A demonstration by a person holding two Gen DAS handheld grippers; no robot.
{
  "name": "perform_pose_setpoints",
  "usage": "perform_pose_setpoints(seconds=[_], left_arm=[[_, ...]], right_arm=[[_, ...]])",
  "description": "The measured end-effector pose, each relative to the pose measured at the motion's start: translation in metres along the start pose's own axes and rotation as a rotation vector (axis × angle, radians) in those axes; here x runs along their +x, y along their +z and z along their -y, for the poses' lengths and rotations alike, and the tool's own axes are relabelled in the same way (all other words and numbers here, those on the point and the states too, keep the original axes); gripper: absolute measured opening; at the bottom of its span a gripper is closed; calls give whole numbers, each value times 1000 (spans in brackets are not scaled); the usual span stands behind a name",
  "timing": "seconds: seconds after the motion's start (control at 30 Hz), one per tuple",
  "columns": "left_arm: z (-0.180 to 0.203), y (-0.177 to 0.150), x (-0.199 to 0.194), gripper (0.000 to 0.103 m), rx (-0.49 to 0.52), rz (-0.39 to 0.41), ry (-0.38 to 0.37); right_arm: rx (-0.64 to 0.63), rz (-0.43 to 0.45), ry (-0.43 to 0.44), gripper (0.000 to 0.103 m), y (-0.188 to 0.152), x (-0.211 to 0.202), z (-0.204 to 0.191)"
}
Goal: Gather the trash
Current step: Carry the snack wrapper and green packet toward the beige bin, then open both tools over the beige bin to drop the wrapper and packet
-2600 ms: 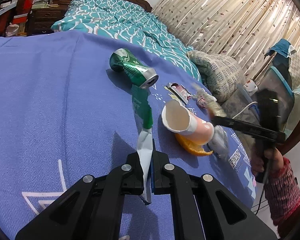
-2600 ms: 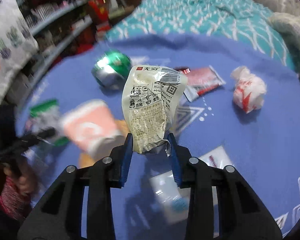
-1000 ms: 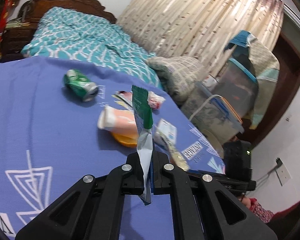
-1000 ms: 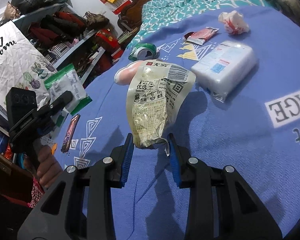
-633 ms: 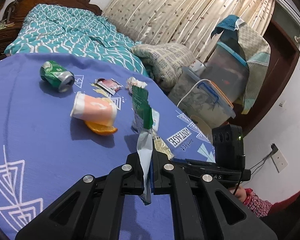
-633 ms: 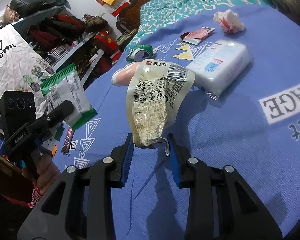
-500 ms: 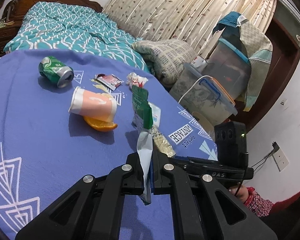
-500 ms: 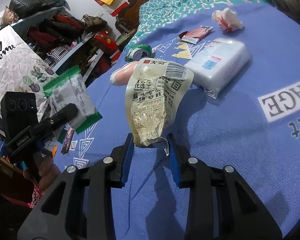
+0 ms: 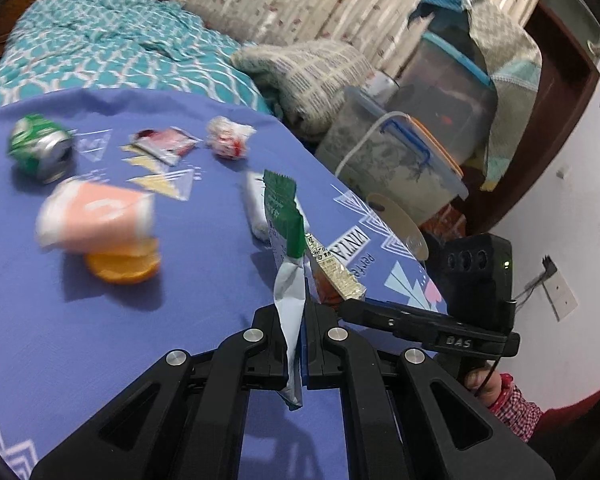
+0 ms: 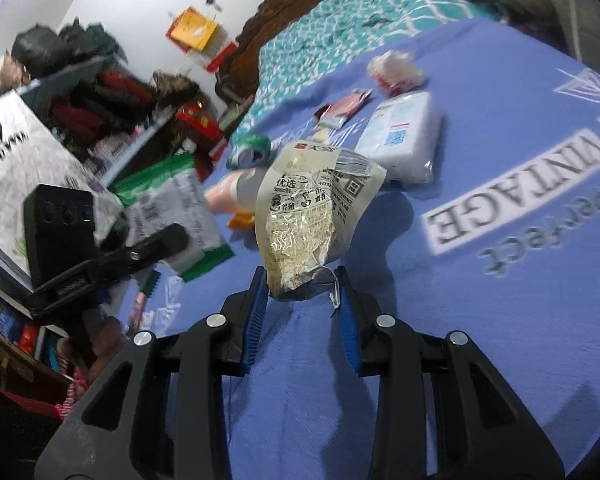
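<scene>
1. Your left tongs point(image 9: 303, 316) pinch a green-and-white wrapper point(image 9: 286, 240) above the blue desk point(image 9: 100, 320).
2. Your right tongs point(image 10: 302, 296) clamp a crinkled beige packet point(image 10: 312, 220), upright over the desk's near side.

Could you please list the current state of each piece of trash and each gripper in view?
left gripper: shut on the green-and-white wrapper.
right gripper: shut on the beige snack bag.
green can: lying on its side on the blue cloth.
pink paper cup: tipped over, on an orange slice.
crumpled paper ball: on the cloth.
red sachet: lying flat.
white tissue pack: lying flat.
</scene>
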State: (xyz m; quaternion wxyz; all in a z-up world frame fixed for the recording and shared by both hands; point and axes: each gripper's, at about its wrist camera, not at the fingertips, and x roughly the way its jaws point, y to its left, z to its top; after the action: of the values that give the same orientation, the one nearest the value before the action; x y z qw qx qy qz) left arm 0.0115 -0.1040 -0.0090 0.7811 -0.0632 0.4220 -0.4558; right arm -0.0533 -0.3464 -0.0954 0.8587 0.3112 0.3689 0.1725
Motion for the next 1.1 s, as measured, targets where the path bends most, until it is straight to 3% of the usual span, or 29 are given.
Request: perform_pose_setpoints(seconds=[0.13, 0.3, 0.5, 0.63, 0.77, 0.87, 0.9, 0.93, 0.97, 1.0, 1.1], left_arm=[[28, 14, 25, 3, 54, -31, -27], [60, 33, 63, 3, 106, -94, -55], [120, 65, 134, 3, 228, -179, -101], [172, 87, 203, 3, 310, -249, -147], [217, 105, 270, 3, 375, -311, -146], [239, 111, 322, 3, 404, -362, -118], [247, 112, 344, 10, 416, -380, -88], [250, 112, 356, 39, 417, -392, -68], [252, 112, 374, 59, 414, -399, -20], [252, 112, 380, 72, 411, -384, 14], [247, 110, 389, 63, 411, -383, 61]], right_arm=[[34, 47, 55, 36, 0, -26, 12], [61, 153, 39, 36, 1, -68, 35], [145, 299, -98, 36, 8, -128, 93], [207, 378, -205, 36, 17, -172, 131], [283, 442, -275, 36, 34, -213, 176], [317, 441, -333, 38, 47, -224, 203], [327, 436, -353, 44, 51, -224, 213], [340, 430, -377, 52, 56, -222, 224], [354, 426, -395, 75, 60, -221, 233], [377, 429, -421, 82, 62, -219, 242], [403, 460, -426, 81, 60, -222, 251]])
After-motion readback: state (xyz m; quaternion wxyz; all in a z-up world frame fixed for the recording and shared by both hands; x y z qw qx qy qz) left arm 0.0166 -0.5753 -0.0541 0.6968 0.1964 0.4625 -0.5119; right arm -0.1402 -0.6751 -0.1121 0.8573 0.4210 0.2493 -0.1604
